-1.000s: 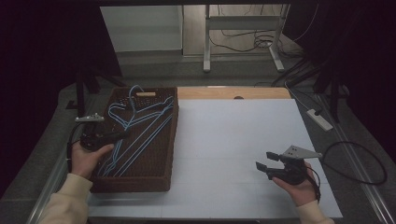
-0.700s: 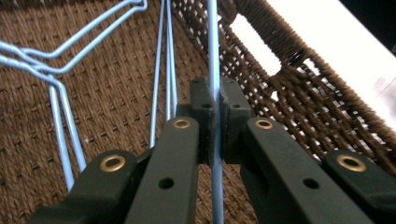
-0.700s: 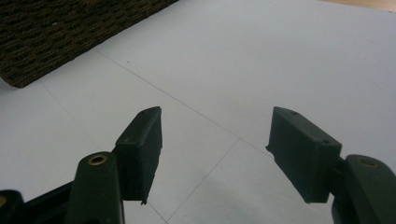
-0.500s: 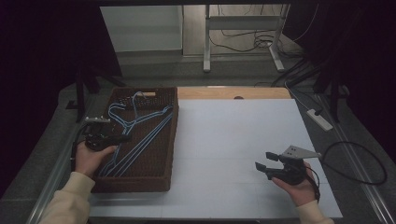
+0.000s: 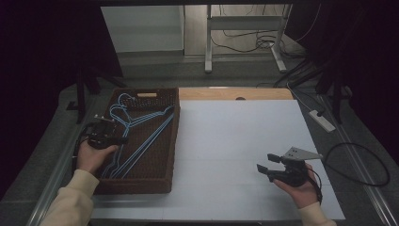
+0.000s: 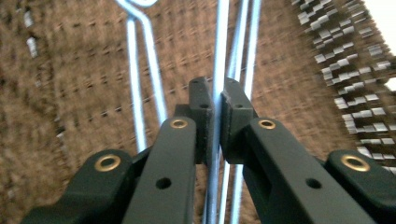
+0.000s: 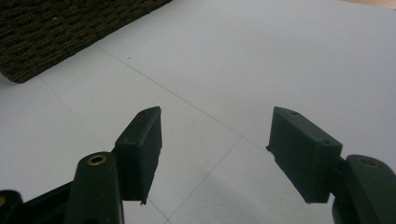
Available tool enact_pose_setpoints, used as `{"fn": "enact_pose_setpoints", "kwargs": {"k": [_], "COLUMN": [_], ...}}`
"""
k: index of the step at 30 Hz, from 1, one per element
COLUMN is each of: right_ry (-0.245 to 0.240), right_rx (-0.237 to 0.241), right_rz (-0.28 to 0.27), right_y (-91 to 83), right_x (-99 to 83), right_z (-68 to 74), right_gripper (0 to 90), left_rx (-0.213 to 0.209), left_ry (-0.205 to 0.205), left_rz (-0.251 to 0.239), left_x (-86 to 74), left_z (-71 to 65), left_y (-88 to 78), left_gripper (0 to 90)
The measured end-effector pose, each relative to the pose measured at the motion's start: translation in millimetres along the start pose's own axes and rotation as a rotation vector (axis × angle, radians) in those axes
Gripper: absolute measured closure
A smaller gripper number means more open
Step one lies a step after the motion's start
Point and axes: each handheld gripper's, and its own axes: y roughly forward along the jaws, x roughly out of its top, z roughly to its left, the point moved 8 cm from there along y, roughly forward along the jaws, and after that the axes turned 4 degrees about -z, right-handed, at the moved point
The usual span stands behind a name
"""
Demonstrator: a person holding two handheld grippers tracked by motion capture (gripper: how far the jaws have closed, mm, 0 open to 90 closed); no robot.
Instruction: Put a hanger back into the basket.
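Light blue hangers [image 5: 141, 134] in a dark brown woven basket [image 5: 162, 176] on white table [image 5: 235, 141].

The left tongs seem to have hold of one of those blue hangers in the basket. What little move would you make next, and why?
Probably lift straight up a little. The left tongs are shut on a blue hanger wire that lies among other hangers in the woven basket; a short rise would show whether it comes free. The right tongs wait open over the white table.

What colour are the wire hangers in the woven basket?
Light blue hangers; the left gripper view shows it best.
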Motion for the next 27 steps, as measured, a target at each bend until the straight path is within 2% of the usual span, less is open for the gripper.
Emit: {"fn": "enact_pose_setpoints", "kwargs": {"k": [2,4,6,7,8,9,13,15,17,18,19,21,23,24,26,27], "right_ry": [-0.002,-0.003,-0.001,-0.001,-0.001,-0.003,-0.004,-0.005,-0.005,-0.005,-0.005,-0.004,-0.003,-0.006,-0.009,-0.01], "right_rx": [0.0,0.0,-0.003,-0.003,-0.004,-0.004,-0.005,-0.006,-0.007,-0.007,-0.007,-0.008,-0.008,-0.007,-0.007,-0.004], "right_rz": [0.001,0.001,0.002,0.002,0.003,0.003,0.002,0.002,0.003,0.003,0.003,0.005,0.006,0.006,0.01,0.01], "right_y": [-0.4,-1.0,-1.5,-1.5,-1.6,-1.9,-2.3,-2.4,-2.5,-2.5,-2.5,-2.2,-2.0,-1.1,-1.0,-0.7], "right_x": [-0.3,-0.4,-0.9,-0.9,-1.1,-1.1,-1.1,-1.3,-1.4,-1.4,-1.4,-1.6,-1.6,-1.6,-1.6,-1.4], "right_z": [0.1,-0.1,-0.3,-0.3,-0.5,-0.4,-0.4,-0.7,-0.7,-0.7,-0.7,-0.6,-0.5,0.0,0.3,1.2], "right_gripper": [35.2,35.2,35.2,35.2,35.2,35.2,35.2,35.1,35.2,35.2,35.2,35.1,35.2,35.1,35.1,35.1], "left_rx": [0.018,0.039,0.089,0.089,0.093,0.078,0.075,0.055,0.042,0.009,0.009,-0.04,-0.054,-0.078,-0.091,-0.112], "left_ry": [-0.004,0.004,0.01,0.01,0.012,0.013,0.028,0.039,0.046,0.056,0.056,0.07,0.079,0.092,0.098,0.113], "left_rz": [0.011,0.019,0.004,0.004,-0.014,-0.038,-0.067,-0.115,-0.134,-0.18,-0.18,-0.249,-0.266,-0.292,-0.3,-0.316], "left_x": [-0.1,-0.4,0.9,0.9,2.6,4.5,5.8,8.1,8.7,9.8,9.8,10.7,10.6,10.0,9.2,7.0], "left_z": [1.8,3.2,5.8,5.8,5.6,3.5,1.1,-4.1,-6.6,-12.4,-12.4,-21.4,-24.3,-30.3,-33.5,-40.4], "left_y": [2.3,3.8,3.6,3.6,1.5,-1.1,-6.0,-14.5,-18.4,-27.4,-27.4,-41.7,-46.2,-53.8,-57.1,-63.0], "left_gripper": [81.6,73.4,66.2,62.9,62.9,57.5,54.8,52.7,49.9,48.6,47.5,44.9,42.3,41.4,40.0,39.6]}}
